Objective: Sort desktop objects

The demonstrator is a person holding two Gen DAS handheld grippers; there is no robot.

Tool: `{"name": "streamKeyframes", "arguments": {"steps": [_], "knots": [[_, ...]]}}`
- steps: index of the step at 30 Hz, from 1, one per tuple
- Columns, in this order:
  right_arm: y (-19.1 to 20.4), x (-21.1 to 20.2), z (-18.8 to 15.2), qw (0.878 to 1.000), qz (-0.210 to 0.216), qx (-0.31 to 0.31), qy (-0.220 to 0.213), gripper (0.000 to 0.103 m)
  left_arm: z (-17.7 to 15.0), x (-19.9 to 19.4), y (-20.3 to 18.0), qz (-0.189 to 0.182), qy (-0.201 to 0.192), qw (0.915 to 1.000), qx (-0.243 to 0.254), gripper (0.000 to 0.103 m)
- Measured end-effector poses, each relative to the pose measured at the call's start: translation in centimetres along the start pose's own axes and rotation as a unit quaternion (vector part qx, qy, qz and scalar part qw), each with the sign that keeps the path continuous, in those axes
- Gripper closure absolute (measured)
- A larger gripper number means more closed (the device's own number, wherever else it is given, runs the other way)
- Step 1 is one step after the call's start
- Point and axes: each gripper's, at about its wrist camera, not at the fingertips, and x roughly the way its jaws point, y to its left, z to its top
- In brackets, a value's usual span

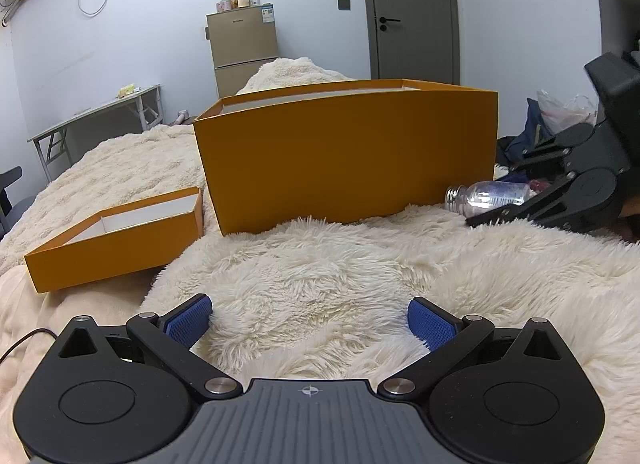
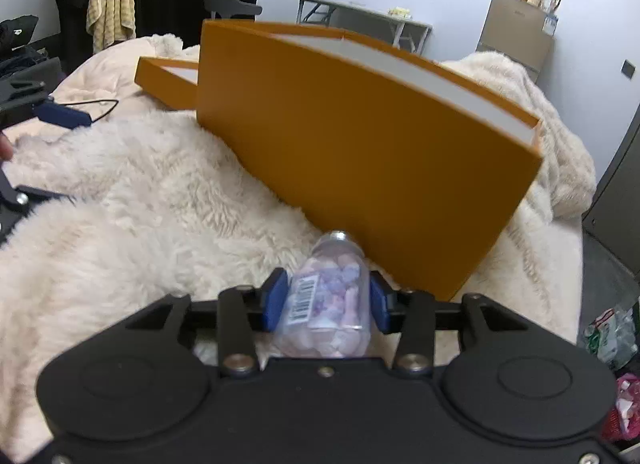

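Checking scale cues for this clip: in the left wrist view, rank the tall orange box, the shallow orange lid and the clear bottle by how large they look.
1. tall orange box, largest by far.
2. shallow orange lid, clearly smaller, though it lies nearer the camera.
3. clear bottle, smallest; its far end is hidden behind the right hand-held gripper.

Even cool indoor light, fisheye-bent edges, right wrist view motion-blurred
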Motion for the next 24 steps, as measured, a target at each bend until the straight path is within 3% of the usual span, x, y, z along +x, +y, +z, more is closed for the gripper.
{"name": "streamKeyframes", "arguments": {"steps": [3,6,13,16,20,24], "knots": [[0.26,0.07,0.0,1.0,-0.009,-0.003,-0.003,0.052,-0.03,-0.03,-0.03,0.0,0.0,1.0,0.0,0.0],[0.08,-0.09,-0.04,1.0,-0.022,-0.005,-0.009,0.037,-0.03,-0.03,-0.05,0.0,0.0,1.0,0.001,0.0],[-0.46,0.06,-0.04,1.0,-0.018,0.006,-0.016,0.036,0.0,-0.03,0.1,0.0,0.0,1.0,0.0,0.0],[-0.52,-0.03,-0.13,1.0,-0.013,0.006,-0.02,0.039,-0.04,-0.13,0.04,0.0,0.0,1.0,0.0,0.0],[-0.48,-0.27,-0.11,1.0,0.007,0.006,-0.026,0.058,-0.03,-0.05,0.07,0.0,0.0,1.0,0.0,0.0],[-0.49,-0.66,-0.08,0.999,0.023,0.007,-0.032,0.063,-0.03,-0.11,0.12,0.0,0.0,1.0,0.001,0.0]]}}
